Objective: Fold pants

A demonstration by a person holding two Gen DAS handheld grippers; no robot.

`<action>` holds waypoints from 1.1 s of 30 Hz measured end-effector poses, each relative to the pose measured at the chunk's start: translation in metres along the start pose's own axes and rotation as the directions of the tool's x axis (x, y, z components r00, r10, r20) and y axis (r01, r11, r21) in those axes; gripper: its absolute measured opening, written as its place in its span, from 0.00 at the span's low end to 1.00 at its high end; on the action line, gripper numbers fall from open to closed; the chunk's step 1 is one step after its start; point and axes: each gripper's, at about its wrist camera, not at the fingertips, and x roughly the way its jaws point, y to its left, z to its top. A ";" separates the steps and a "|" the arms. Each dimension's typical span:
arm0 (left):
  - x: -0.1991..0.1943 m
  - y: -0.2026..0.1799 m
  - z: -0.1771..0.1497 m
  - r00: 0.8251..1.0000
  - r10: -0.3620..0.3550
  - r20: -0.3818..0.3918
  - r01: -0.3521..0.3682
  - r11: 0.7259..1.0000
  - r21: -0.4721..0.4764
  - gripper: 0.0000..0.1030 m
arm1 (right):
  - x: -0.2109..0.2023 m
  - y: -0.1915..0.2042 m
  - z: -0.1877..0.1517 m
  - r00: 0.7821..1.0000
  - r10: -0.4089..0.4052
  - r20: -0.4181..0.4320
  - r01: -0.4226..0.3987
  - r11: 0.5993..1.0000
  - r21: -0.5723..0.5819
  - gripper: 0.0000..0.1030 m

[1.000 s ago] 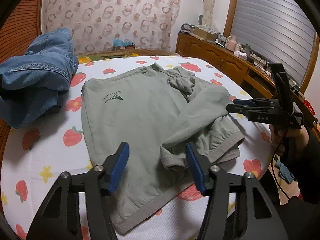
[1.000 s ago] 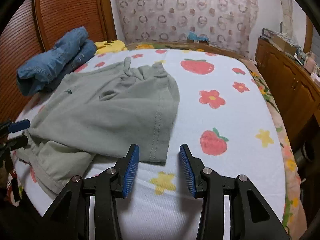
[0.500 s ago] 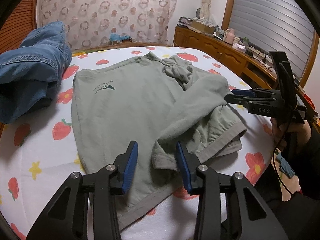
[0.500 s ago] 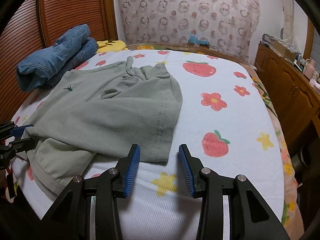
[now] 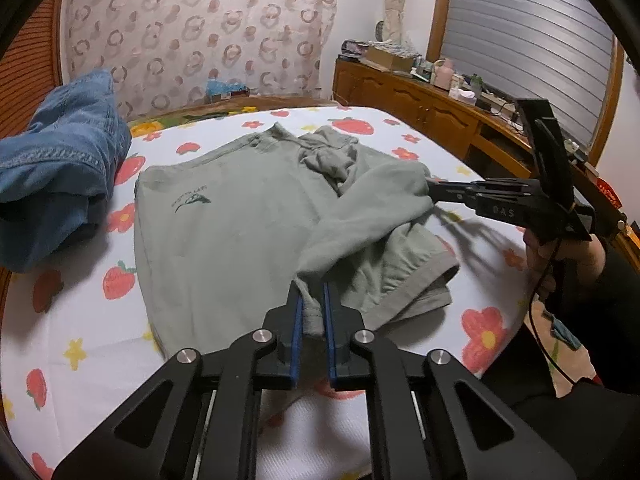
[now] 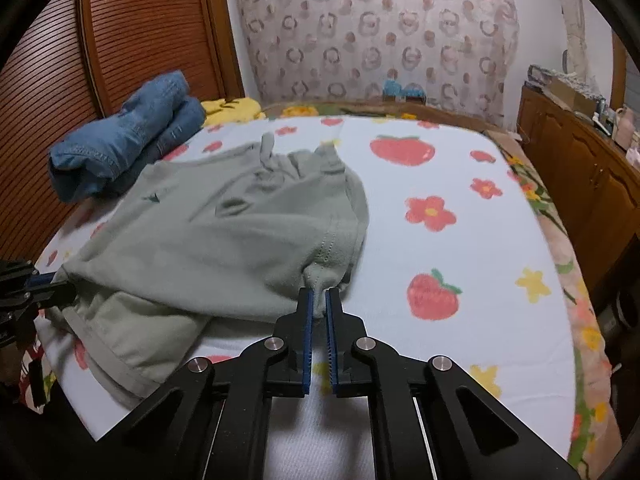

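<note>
Grey-green pants [image 5: 240,240] with a small dark logo lie on the bed, one leg folded across the other. My left gripper [image 5: 311,292] is at the near edge; its jaws are closing, and the blue pads pinch a bunched corner of the upper layer. In the right wrist view the right gripper [image 6: 319,294] is closing the same way, on the hem of that layer of the pants [image 6: 240,240], next to its seam. Each gripper shows in the other's view: the right gripper [image 5: 430,190] at the cloth's right end, the left gripper [image 6: 60,286] at its left end.
A pile of blue jeans [image 5: 56,184] [image 6: 124,152] lies at the far left of the strawberry-print sheet [image 6: 440,240]. A wooden cabinet [image 5: 420,112] with clutter on top runs along the bed's right side. A person's hand [image 5: 560,248] holds the right gripper.
Both grippers went from wide open to closed on the pants' upper layer, which now lifts and bunches at both gripped ends.
</note>
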 end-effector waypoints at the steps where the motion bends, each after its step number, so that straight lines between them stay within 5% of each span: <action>1: -0.003 0.000 0.001 1.000 0.000 0.007 0.000 1.000 0.002 0.10 | -0.003 0.001 0.002 1.000 0.001 0.012 -0.001 1.000 -0.005 0.05; 17: -0.062 0.010 0.012 0.991 -0.008 0.135 0.011 1.000 -0.026 0.06 | -0.047 0.050 0.081 0.971 0.049 0.234 -0.010 0.986 -0.166 0.05; 33: -0.039 0.050 -0.036 0.998 0.058 0.029 -0.054 0.988 -0.145 0.06 | 0.021 0.075 0.108 0.971 0.166 0.171 -0.118 0.958 -0.260 0.05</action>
